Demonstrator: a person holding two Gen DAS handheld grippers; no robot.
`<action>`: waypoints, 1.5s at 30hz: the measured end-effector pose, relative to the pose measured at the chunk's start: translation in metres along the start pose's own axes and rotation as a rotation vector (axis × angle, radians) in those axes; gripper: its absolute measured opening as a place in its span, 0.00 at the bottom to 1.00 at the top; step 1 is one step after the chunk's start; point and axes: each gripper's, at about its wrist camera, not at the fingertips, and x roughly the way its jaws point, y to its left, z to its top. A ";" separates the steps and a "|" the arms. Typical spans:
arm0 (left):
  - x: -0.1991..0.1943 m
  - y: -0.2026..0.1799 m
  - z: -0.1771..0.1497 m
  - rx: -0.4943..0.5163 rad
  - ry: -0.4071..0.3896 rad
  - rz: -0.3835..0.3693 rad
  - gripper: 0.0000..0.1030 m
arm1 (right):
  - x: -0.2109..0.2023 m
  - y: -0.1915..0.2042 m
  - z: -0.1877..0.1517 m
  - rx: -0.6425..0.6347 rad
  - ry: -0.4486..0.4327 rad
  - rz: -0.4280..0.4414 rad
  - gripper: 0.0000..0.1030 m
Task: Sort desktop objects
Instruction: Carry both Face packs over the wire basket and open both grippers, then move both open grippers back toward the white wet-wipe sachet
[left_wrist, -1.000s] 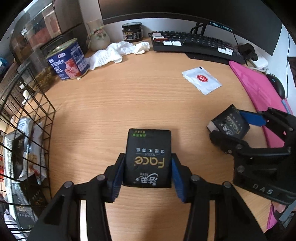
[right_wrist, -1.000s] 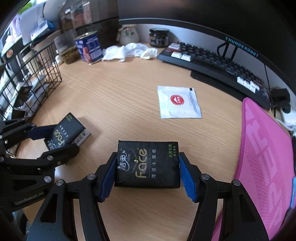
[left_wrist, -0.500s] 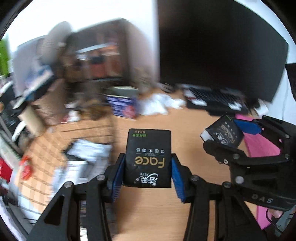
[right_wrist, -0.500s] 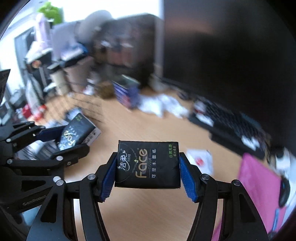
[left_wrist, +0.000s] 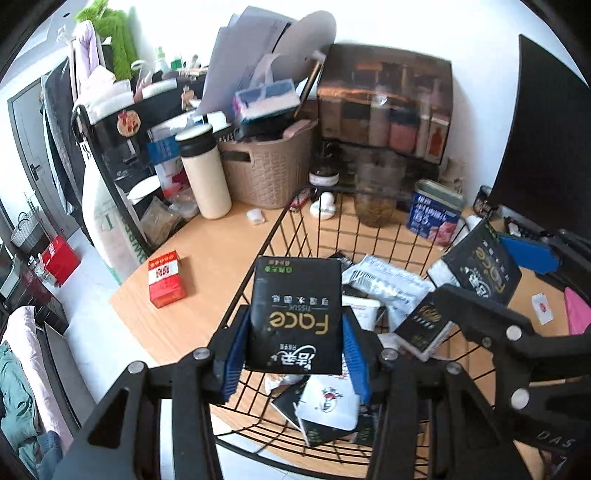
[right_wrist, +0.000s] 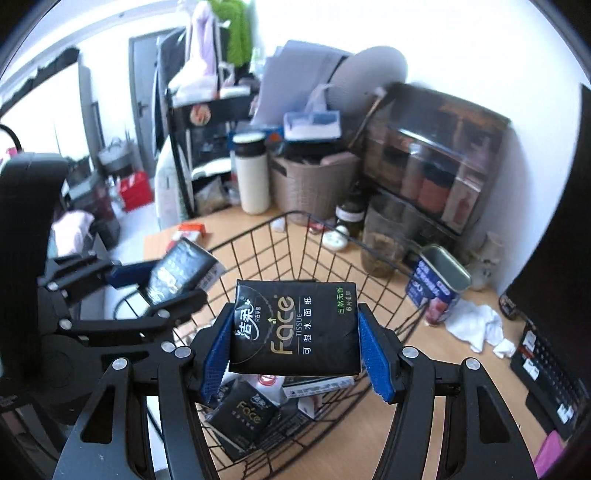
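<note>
My left gripper (left_wrist: 295, 350) is shut on a black Face tissue pack (left_wrist: 295, 314) and holds it in the air over the black wire basket (left_wrist: 288, 218). My right gripper (right_wrist: 295, 350) is shut on a second black Face tissue pack (right_wrist: 295, 328), also above the wire basket (right_wrist: 258, 251). Each gripper shows in the other's view: the right one (left_wrist: 491, 280) with its pack (left_wrist: 480, 266), the left one (right_wrist: 162, 284) with its pack (right_wrist: 181, 269). The basket holds several packets and tissue packs (left_wrist: 388, 280).
A blue tin (left_wrist: 434, 218), a glass jar (left_wrist: 376, 192), a brown woven bin (left_wrist: 269, 166) and a cream flask (left_wrist: 205, 173) stand behind the basket. A red box (left_wrist: 166, 280) lies on the desk left of it. A white cloth (right_wrist: 476, 325) and keyboard (right_wrist: 546, 373) lie right.
Both grippers have lifted their tissue packs off the desk and swung left, from over the open desk to above the wire basket.
</note>
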 end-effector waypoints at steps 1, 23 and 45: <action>0.004 0.000 -0.001 -0.004 0.009 -0.006 0.51 | 0.004 0.002 -0.002 -0.007 0.005 -0.003 0.60; 0.012 -0.008 -0.011 0.016 0.019 0.047 0.64 | 0.012 -0.005 -0.016 0.003 0.015 -0.028 0.61; -0.001 -0.011 -0.008 -0.024 0.011 -0.040 0.65 | -0.001 -0.009 -0.013 0.031 0.004 -0.013 0.61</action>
